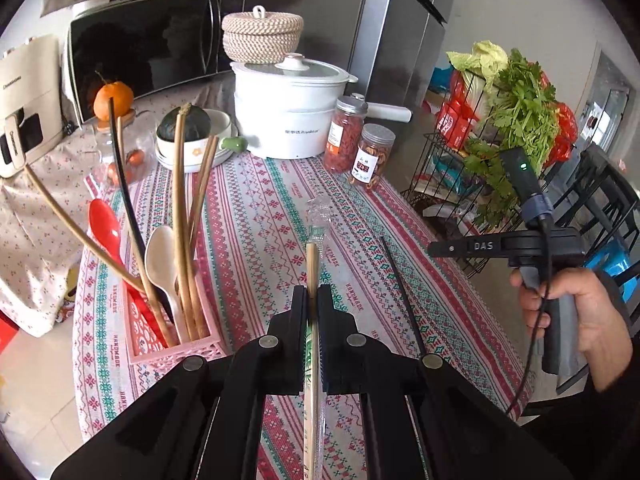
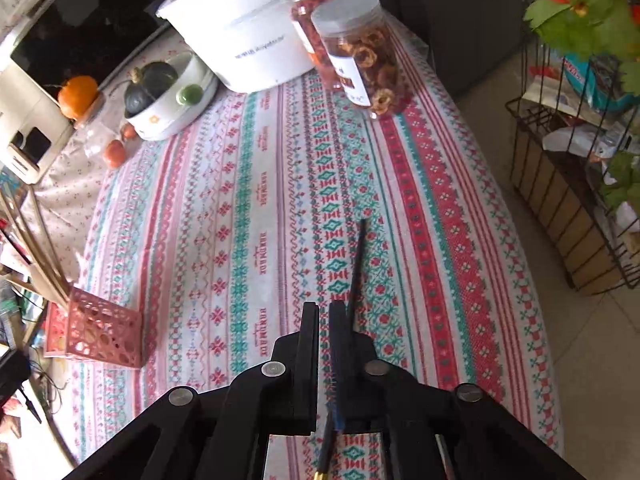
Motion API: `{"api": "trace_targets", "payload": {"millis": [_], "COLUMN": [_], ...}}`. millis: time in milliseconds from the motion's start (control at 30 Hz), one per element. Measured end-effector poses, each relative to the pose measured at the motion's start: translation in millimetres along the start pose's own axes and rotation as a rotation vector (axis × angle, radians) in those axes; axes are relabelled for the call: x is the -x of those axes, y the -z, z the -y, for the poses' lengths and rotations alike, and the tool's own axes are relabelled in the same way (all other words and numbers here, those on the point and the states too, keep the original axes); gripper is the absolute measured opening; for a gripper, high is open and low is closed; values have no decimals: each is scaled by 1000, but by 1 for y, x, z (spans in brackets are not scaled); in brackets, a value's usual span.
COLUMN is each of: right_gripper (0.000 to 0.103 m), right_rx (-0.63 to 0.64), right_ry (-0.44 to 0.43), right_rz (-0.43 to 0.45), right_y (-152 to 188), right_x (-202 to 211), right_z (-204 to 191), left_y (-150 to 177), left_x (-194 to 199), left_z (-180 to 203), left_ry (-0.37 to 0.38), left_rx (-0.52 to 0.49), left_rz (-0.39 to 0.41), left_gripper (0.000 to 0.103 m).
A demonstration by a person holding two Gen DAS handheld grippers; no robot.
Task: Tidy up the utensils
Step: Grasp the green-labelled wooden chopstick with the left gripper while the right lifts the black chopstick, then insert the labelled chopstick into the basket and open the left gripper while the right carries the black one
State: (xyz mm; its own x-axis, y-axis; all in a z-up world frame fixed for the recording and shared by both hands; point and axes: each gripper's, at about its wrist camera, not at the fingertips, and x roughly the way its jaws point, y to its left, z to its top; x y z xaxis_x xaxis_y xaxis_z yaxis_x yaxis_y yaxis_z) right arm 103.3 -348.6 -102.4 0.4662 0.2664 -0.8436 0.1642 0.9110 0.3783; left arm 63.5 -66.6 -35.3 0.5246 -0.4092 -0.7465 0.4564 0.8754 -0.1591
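Observation:
My left gripper (image 1: 314,290) is shut on a pair of wooden chopsticks in a clear wrapper (image 1: 313,258), which sticks out past the fingertips above the striped tablecloth (image 1: 260,208). To its left stands a pink lattice holder (image 1: 172,346) with several chopsticks, a red spoon (image 1: 105,222) and a white spoon (image 1: 160,256). A single black chopstick (image 1: 400,292) lies on the cloth to the right. In the right wrist view this black chopstick (image 2: 356,264) runs under my right gripper (image 2: 325,305), whose jaws stand almost together with nothing between them. The holder (image 2: 104,332) is far to its left.
At the back stand a white lidded pot (image 1: 288,120), two snack jars (image 1: 346,136) (image 1: 372,156), a bowl with a dark squash (image 1: 188,132) and a microwave (image 1: 148,36). A wire rack with greens (image 1: 480,148) is beyond the table's right edge. A hand (image 1: 580,312) holds the right gripper (image 1: 432,248).

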Motion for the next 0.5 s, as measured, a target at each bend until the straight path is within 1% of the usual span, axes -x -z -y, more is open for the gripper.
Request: {"api": "trace_targets", "payload": {"millis": [67, 100, 133, 167, 300, 367, 400, 433, 467, 500], "right_gripper": [14, 28, 38, 39, 39, 36, 28, 23, 22, 17], "right_rx": [-10, -17, -25, -33, -14, 22, 62, 93, 115, 132], "right_ry": [38, 51, 62, 79, 131, 172, 209, 243, 249, 252], "right_rz": [-59, -89, -116, -134, -161, -183, -171, -168, -169, -167], "right_y": [-5, -6, -7, -9, -15, -14, -14, -12, -10, -8], "right_x": [-22, -33, -44, -53, -80, -92, -93, -95, -96, -97], "right_z": [4, 6, 8, 9, 3, -3, -9, -14, -18, -20], "left_y": [2, 3, 4, 5, 7, 7, 7, 7, 7, 7], "left_x": [2, 4, 5, 7, 13, 16, 17, 18, 20, 21], "left_z": [-5, -6, -8, -9, -17, -18, -19, -20, -21, -23], "left_ry": [3, 3, 4, 7, 27, 26, 24, 23, 22, 22], "left_rx": [3, 2, 1, 2, 24, 21, 20, 20, 23, 28], "left_rz": [0, 3, 6, 6, 15, 22, 27, 30, 35, 41], "left_gripper": [5, 5, 5, 5, 5, 5, 5, 5, 5, 5]}}
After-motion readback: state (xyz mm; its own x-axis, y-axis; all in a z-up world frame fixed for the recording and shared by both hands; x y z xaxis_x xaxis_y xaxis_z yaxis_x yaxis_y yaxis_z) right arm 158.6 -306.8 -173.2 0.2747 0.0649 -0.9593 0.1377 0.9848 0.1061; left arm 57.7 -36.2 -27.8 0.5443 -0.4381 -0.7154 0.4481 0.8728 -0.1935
